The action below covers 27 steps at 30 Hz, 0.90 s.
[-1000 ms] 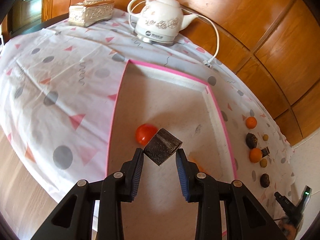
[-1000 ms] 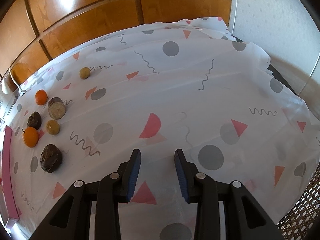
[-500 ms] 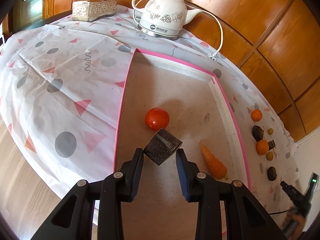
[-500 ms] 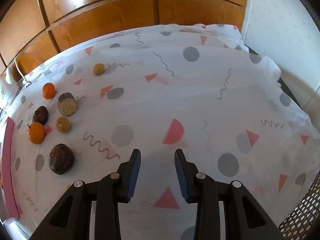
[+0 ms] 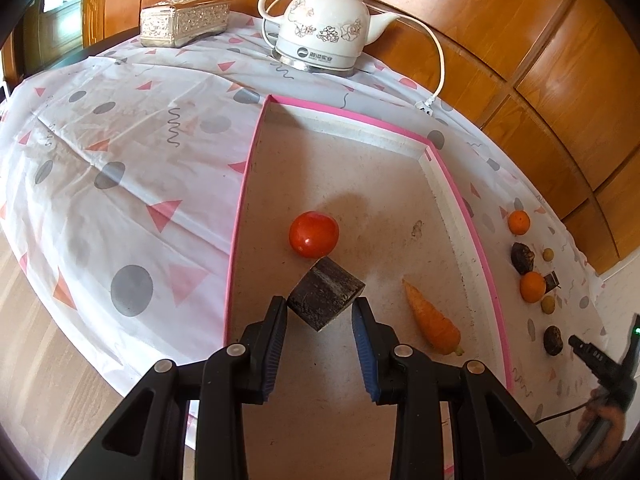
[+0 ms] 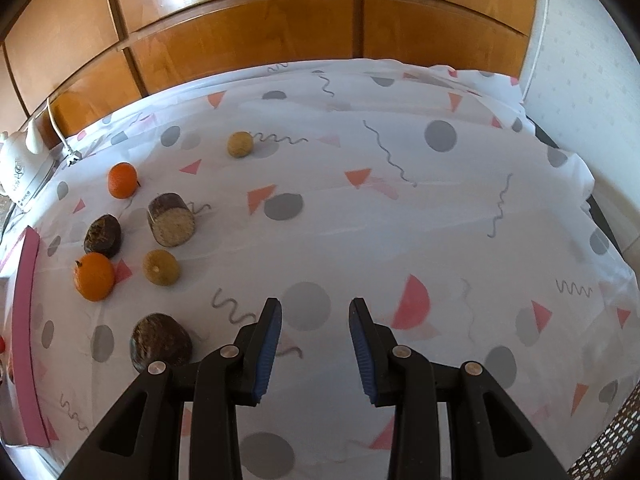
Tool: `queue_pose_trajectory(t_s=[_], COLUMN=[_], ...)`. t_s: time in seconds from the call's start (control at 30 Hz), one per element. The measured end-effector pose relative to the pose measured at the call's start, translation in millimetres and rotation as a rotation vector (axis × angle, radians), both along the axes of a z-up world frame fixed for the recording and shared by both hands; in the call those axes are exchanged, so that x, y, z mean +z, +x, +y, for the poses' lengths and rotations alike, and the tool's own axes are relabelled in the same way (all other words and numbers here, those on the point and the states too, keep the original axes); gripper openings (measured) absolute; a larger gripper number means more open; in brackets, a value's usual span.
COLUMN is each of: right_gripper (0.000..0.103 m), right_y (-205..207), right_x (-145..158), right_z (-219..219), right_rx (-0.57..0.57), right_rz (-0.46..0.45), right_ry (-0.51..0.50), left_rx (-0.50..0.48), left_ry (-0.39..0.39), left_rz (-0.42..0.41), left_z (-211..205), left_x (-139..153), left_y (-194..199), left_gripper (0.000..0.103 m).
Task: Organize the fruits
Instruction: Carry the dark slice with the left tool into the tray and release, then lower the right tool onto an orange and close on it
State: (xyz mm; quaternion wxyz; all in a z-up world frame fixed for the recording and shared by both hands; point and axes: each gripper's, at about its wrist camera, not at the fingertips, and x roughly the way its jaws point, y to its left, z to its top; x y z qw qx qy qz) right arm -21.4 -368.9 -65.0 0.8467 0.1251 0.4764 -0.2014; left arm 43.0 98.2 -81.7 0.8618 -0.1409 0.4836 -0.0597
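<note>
- The left gripper [image 5: 320, 322] is clamped on a dark cylindrical chunk [image 5: 326, 298], tilted, held by its two sides above the floor of the pink-rimmed tray [image 5: 236, 240]
- Under and just behind the chunk in the left wrist view sits a red tomato [image 5: 314, 234], roughly mid-tray; a carrot [image 5: 434, 320] lies nearer the tray's right rim, pointed end toward the middle
- The right gripper [image 6: 315, 342] has its fingers apart with nothing between them, and hovers over bare tablecloth [image 6: 400, 220] near the table's front edge
- Left on the cloth, toward the tray's rim [image 6: 24, 320]: two oranges [image 6: 94, 276], three more dark pieces [image 6: 160, 342], one of them a cut chunk with a pale face [image 6: 172, 220], and small yellowish-brown fruits [image 6: 161, 267], one of them apart toward the table's far edge [image 6: 240, 144]
- Step in hand, as I judge it: the carried chunk is over the tray and ready to be set down
- Next move calls for lowering it onto open tray floor, clear of the tomato so it does not knock it rolling, then parting the fingers
- The free right gripper is best placed for the nearest dark piece at its left finger; rounded fruit may roll, so a centred pinch matters
</note>
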Motion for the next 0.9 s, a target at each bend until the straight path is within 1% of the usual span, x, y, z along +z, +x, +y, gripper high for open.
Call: queue_pose_trajectory(t_s=[0.2,0.5,0.57,0.63,0.8,0.9], right_gripper=[0.035,0.035,0.035,0.035,0.035,0.035], right_y=[25,66,74,83,107,127], right_x=[9,20,21,20,20,20], right_z=[12,42,48,54,66,75], right_rx=[0.052,0.158,0.174,0.191,0.233,0.271], right_rz=[-0.019,-0.042,-0.042,-0.042,-0.049,-0.054], right_ry=[0.003,-0.001,0.002,0.006,0.029,0.055], left_rx=[-0.002,0.0,0.003,0.012,0.021,0.02], left_ry=[0.012,0.034,0.041,0.045,0.076,0.091], left_rz=[-0.001,-0.009,-0.011,-0.015,-0.055,-0.077], left_z=[-1,-2,-1,0,-1,-3], left_x=[-1,1,2,4,13,19], left_y=[0,0,0,-1,-7,-7], left_gripper=[0.034,0.034,0.035,0.038,0.042,0.043])
